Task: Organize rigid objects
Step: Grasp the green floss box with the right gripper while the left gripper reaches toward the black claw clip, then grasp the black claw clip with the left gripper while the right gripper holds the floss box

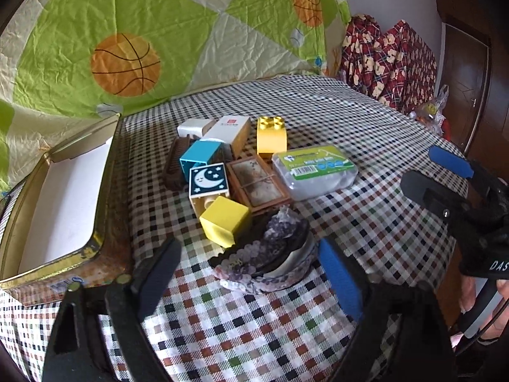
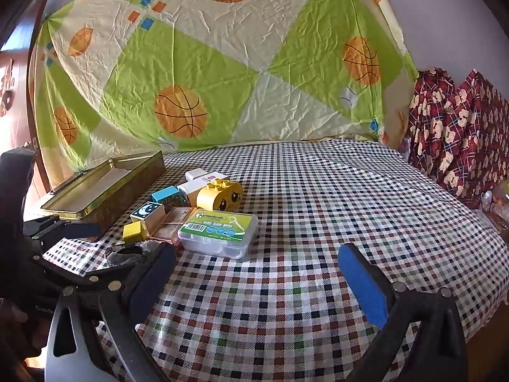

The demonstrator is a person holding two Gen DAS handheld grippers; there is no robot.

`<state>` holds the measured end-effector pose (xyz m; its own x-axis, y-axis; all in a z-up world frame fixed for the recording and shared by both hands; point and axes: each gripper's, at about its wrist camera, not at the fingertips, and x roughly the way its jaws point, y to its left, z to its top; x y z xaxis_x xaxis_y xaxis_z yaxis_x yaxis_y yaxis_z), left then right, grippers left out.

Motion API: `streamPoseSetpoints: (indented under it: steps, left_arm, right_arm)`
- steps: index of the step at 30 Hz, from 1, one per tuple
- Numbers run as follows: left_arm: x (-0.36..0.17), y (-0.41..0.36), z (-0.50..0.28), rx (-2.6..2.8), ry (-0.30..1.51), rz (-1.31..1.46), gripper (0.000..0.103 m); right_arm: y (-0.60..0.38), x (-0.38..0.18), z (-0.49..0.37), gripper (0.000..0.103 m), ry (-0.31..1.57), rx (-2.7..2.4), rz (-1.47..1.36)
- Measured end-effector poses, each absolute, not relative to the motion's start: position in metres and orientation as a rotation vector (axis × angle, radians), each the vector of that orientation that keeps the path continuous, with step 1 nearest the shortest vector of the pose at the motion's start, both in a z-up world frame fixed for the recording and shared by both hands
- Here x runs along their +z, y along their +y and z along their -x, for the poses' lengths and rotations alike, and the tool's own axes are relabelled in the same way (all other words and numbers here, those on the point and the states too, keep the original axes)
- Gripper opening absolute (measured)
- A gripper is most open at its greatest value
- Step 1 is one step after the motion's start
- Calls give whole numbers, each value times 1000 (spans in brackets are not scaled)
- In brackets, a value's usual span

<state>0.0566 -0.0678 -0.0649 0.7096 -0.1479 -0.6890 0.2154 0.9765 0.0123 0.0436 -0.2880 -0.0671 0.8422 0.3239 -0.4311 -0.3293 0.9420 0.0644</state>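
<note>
A pile of small objects lies on the checked tablecloth [image 1: 350,222]: a yellow cube [image 1: 224,222], a moon-print block [image 1: 208,180], a blue block [image 1: 200,156], a yellow studded brick [image 1: 271,135], a brown framed tile [image 1: 259,184], a white box [image 1: 229,130] and a clear floss case with a green label [image 1: 313,170]. A purple-grey lacy piece [image 1: 270,258] lies between the fingers of my open left gripper [image 1: 248,273]. My right gripper [image 2: 257,270] is open and empty, right of the floss case [image 2: 219,230]. The yellow brick [image 2: 219,195] shows a face there.
An open gold tin [image 1: 63,187] with a white lining stands left of the pile; it also shows in the right wrist view [image 2: 105,184]. A green basketball-print sheet [image 1: 127,47] hangs behind. Red plaid fabric [image 1: 388,60] sits at the back right.
</note>
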Motion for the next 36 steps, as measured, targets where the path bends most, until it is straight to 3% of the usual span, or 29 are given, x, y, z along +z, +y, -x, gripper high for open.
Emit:
streamPoseSetpoints:
  steps: [2,5,29,34,36]
  left_arm:
    - [-67,-67,-58,-237,767,-74,66]
    - [-65,-64,-57,-254,762,-59,64]
    - [-46,-17,-86,-257,690,97,60]
    - [-44,-15,-91,-244,674,81,59]
    - [-45,-14,-92,-248,673,80,58]
  right_arm:
    - [-288,-66,-47,103,460,349,2]
    - [-284,-69,-56,103,470,348,-6]
    - [-197,-84,-141,102,823,281,175]
    - [-199,-87,-141,90,850,322,166]
    - [-197,-86,-142,89,846,322,177]
